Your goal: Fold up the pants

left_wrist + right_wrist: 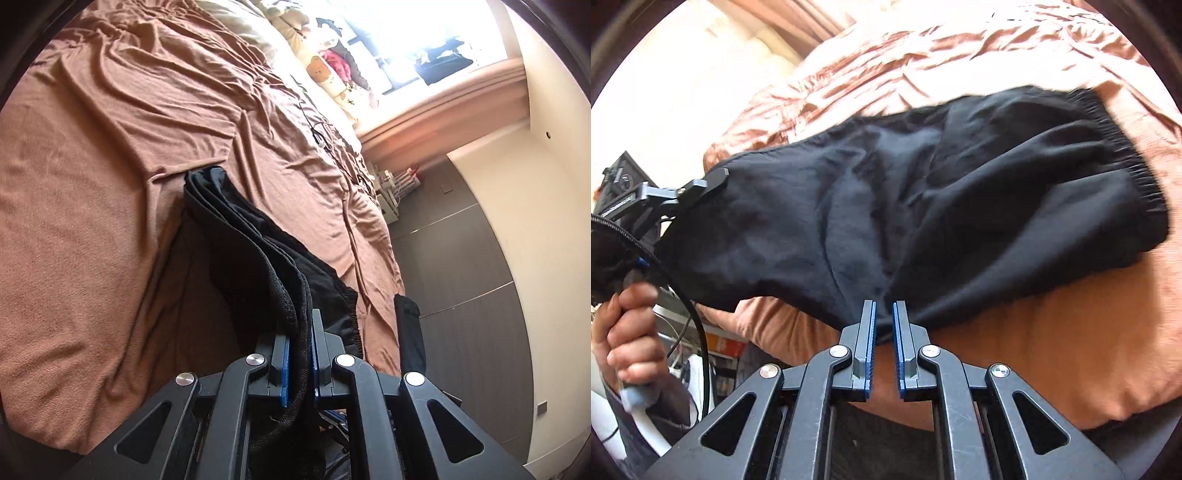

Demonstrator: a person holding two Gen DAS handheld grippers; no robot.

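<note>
The black pants [923,192] lie folded over on the brown bedsheet [1052,350], the elastic waistband [1126,155] at the right. My right gripper [884,310] is shut on the near edge of the pants at its fingertips. My left gripper [300,332] is shut on several stacked layers of the pants [243,240], which hang out from between its blue pads. The left gripper also shows in the right wrist view [713,181], held by a hand at the left end of the pants.
The brown sheet [92,221] is wrinkled across the bed. Pillows and a patterned quilt [325,70] lie by the bright window. A black cable [321,129] lies on the sheet. Dark floor [461,258] and a cream wall lie past the bed edge.
</note>
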